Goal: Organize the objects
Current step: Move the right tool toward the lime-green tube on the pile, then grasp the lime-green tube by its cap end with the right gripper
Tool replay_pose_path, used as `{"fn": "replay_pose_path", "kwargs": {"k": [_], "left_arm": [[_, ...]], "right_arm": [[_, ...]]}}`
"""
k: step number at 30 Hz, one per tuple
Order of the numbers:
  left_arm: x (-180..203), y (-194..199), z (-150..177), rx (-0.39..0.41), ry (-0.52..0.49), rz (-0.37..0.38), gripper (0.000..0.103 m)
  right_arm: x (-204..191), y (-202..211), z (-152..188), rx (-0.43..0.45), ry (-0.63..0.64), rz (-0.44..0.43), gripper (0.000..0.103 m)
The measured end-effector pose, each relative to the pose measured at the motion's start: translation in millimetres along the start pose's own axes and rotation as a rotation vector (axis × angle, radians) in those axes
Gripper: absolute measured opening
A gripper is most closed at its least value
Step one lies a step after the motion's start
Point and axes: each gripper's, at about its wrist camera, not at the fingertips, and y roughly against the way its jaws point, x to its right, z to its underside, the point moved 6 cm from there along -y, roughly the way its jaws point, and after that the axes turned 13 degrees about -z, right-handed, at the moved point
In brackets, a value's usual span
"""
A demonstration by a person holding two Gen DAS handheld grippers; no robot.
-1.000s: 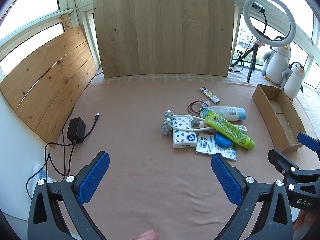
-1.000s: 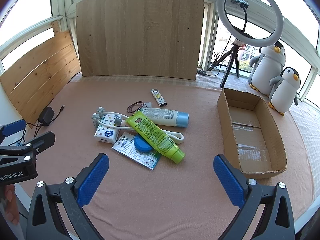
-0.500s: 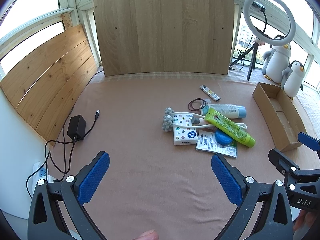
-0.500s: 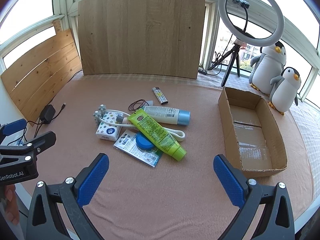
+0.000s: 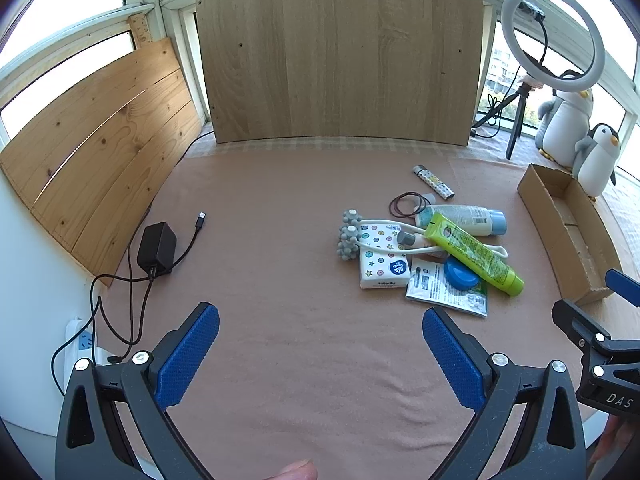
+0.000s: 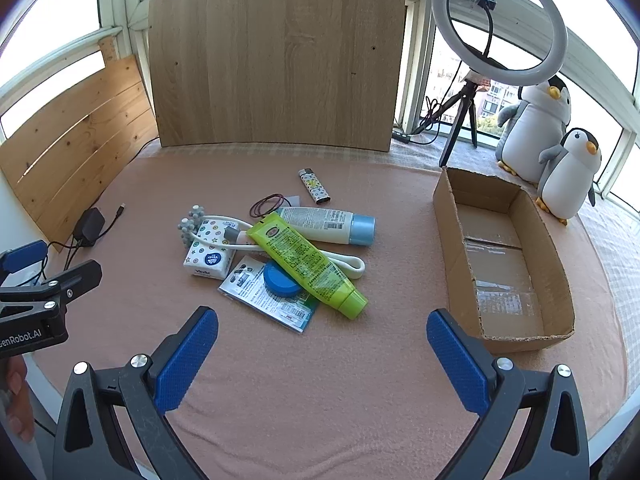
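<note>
While left gripper hovers wide apart and empty over pink cloth, left wrist view shows cluttered pile ahead-right: green tube across white bottle, tissue pack beside. Right wrist view: right gripper also spread wide, holding nothing; pile just ahead, cardboard box at right, lighter beyond pile.

"DAS" on the right gripper body, "GenRobot.AI" on the left gripper body, other print too small to read
</note>
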Motion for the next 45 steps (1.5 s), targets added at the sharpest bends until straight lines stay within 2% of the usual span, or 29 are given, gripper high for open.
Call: {"fn": "replay_pose_path", "kwargs": {"k": [22, 28, 31, 33, 37, 40, 43, 45], "left_arm": [[7.2, -57.9, -6.4, -0.086, -0.006, -0.02, 0.103], [-2.6, -65.9, -4.9, -0.098, 0.006, -0.034, 0.103], [-8.9, -71.1, -2.4, -0.112, 0.016, -0.037, 0.103], [-11.3, -74.5, 0.9, -0.134, 0.034, -0.009, 0.103], [-13.2, -79.8, 7.7, -0.171, 0.082, 0.054, 0.103], [-10.4, -83.5, 13.8, -0.185, 0.078, 0.075, 0.103], [-9.2, -85.9, 18.6, -0.194, 0.078, 0.094, 0.103], [-8.6, -87.3, 21.2, -0.196, 0.074, 0.095, 0.103]], "right_arm": [[7.1, -64.1, 1.0, -0.114, -0.019, -0.042, 0.103], [7.6, -81.6, 8.6, -0.145, -0.04, -0.099, 0.103], [27.2, -93.4, 10.0, -0.154, 0.005, -0.042, 0.103], [44.5, -103.8, 9.0, -0.179, 0.035, -0.027, 0.103], [58.2, -122.6, 9.2, -0.222, 0.162, -0.048, 0.102], [54.4, -134.5, 11.7, -0.241, 0.23, -0.097, 0.092], [49.9, -139.2, 10.5, -0.23, 0.229, -0.156, 0.084], [43.8, -136.7, 10.5, -0.223, 0.229, -0.185, 0.057]]}}
